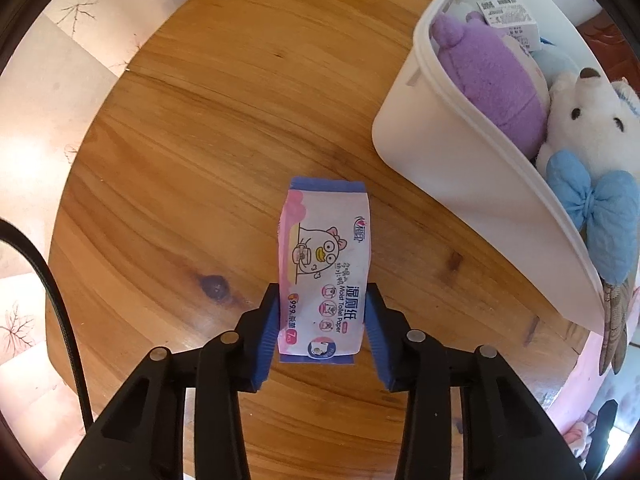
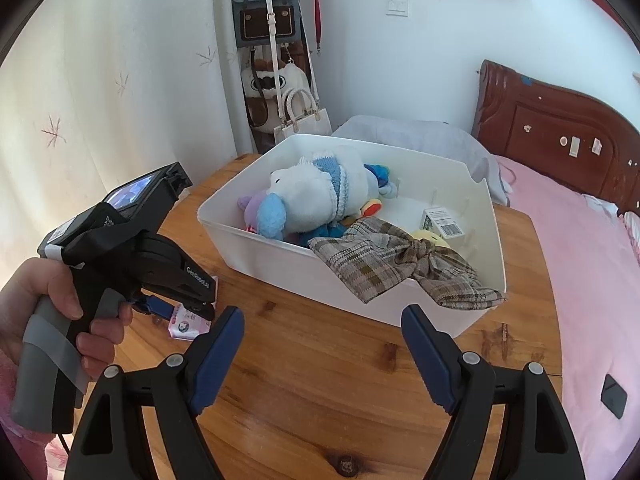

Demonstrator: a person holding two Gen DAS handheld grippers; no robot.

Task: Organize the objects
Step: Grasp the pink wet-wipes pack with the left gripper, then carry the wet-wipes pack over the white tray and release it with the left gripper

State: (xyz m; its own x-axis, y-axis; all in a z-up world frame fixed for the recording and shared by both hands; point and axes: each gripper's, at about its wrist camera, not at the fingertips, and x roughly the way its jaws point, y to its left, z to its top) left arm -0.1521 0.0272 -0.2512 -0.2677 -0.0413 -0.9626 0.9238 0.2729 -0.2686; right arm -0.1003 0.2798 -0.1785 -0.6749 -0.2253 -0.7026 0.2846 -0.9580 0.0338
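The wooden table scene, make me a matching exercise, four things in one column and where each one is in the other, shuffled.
Things:
1. wipes pack
2. plaid cloth
3. white teddy bear
4. small carton

Places:
A. draped over the white bin's rim
B. on the table, between the left claw's pads
C. inside the bin, by its far wall
D. inside the bin, beside the purple plush

Pairs: 1-B, 2-A, 3-D, 4-C
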